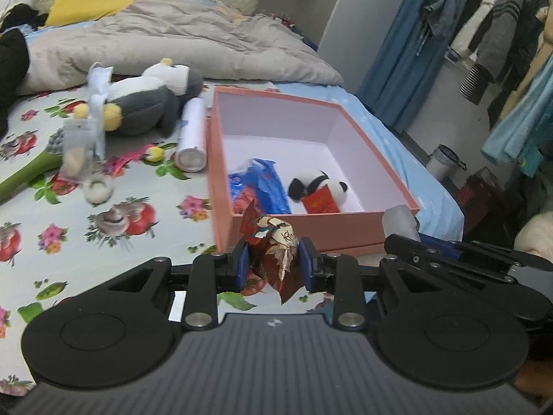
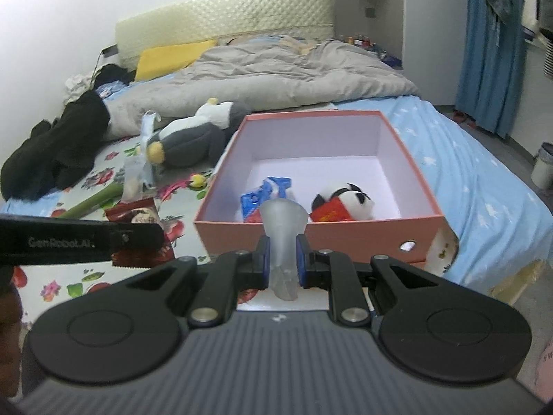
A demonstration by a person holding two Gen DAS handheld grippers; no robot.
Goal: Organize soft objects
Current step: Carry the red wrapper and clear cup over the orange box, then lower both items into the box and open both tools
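My left gripper [image 1: 273,263] is shut on a crumpled red snack packet [image 1: 274,252], held just in front of the pink box [image 1: 311,231]. My right gripper [image 2: 281,259] is shut on a frosted translucent soft piece [image 2: 283,231] at the box's near wall [image 2: 345,235]. Inside the box lie a blue packet [image 1: 266,186] and a small panda plush with a red pouch [image 1: 319,192]; both also show in the right wrist view, the blue packet [image 2: 266,193] and the panda [image 2: 345,202]. The left gripper with its packet [image 2: 138,238] shows at the left of the right wrist view.
On the floral sheet [image 1: 103,242] left of the box lie a grey penguin plush [image 1: 145,103], a white cylinder [image 1: 190,138], a green stem toy [image 1: 24,176] and a small clear bag [image 1: 77,148]. A grey quilt [image 1: 190,45] lies behind. The bed's edge runs at the right.
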